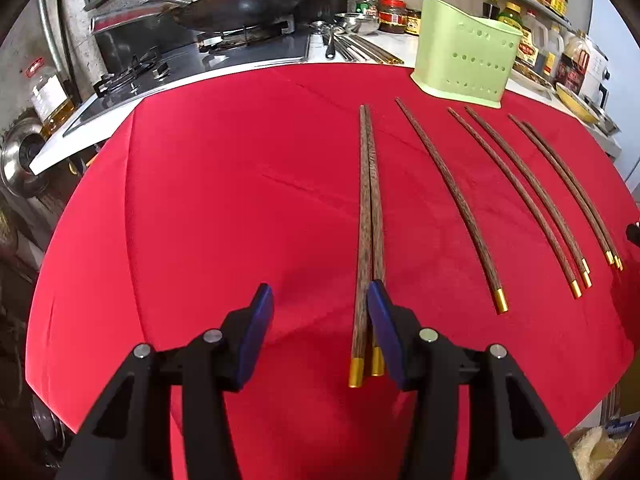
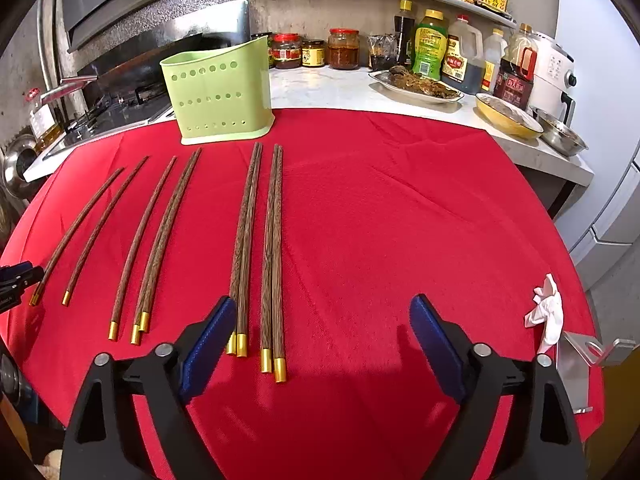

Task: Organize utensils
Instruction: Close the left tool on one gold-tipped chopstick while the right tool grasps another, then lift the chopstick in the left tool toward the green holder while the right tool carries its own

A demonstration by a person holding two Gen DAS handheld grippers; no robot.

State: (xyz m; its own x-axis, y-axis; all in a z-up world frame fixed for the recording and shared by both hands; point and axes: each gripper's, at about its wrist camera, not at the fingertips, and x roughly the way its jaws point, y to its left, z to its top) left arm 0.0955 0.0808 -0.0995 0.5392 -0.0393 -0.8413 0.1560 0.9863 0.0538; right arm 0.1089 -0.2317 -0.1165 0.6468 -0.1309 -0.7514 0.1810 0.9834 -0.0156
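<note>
Several dark wooden chopsticks with gold ends lie in a row on a red cloth (image 1: 200, 200). A pale green perforated utensil holder (image 1: 464, 64) (image 2: 220, 96) stands at the cloth's far edge. My left gripper (image 1: 320, 288) is open; one chopstick pair (image 1: 370, 220) lies between its jaws, close against the right pad (image 1: 380, 320), with a wide gap to the left pad. My right gripper (image 2: 324, 300) is open wide over two pairs: one pair (image 2: 272, 260) lies between the jaws and the other pair (image 2: 246, 240) runs beside the left pad (image 2: 212, 340). More chopsticks (image 2: 140, 232) lie further left.
A stove with a wok (image 1: 224, 12) is at the back left, with metal utensils (image 1: 352, 46) on the counter beside it. Jars and bottles (image 2: 432, 48), plates of food (image 2: 416, 84) and a yellow bowl (image 2: 504, 116) line the counter. A crumpled white tissue (image 2: 546, 312) and a metal bracket (image 2: 580, 360) sit at the cloth's right edge.
</note>
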